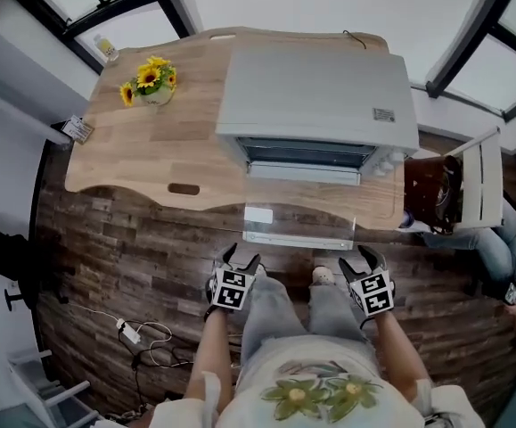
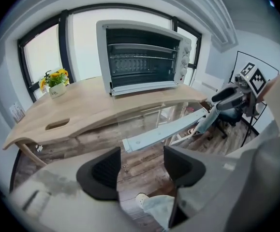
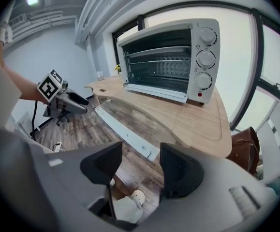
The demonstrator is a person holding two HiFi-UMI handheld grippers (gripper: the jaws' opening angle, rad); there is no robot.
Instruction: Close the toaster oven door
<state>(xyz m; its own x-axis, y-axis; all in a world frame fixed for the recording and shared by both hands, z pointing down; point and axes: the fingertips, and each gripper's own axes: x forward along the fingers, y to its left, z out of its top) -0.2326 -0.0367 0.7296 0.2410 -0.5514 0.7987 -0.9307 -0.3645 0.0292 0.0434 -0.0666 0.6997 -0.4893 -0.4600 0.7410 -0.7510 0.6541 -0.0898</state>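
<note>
A silver toaster oven (image 1: 315, 96) stands on the wooden table (image 1: 159, 154), with its glass door (image 1: 298, 210) folded down flat and reaching past the table's front edge. The door's pale handle bar (image 2: 166, 129) (image 3: 125, 132) lies ahead of both grippers. My left gripper (image 1: 240, 261) hangs below the door's left front corner, open and empty. Near the door's right front corner is my right gripper (image 1: 364, 259), also open with nothing between its fingers. Neither gripper touches the door. The oven's racks (image 2: 140, 57) and its three knobs (image 3: 205, 59) are in plain sight.
A pot of sunflowers (image 1: 153, 80) sits at the table's back left, a small card (image 1: 77, 129) at its left edge. A chair with a brown bag (image 1: 436, 194) stands right of the table. Cables (image 1: 142, 337) lie on the wood floor at the left.
</note>
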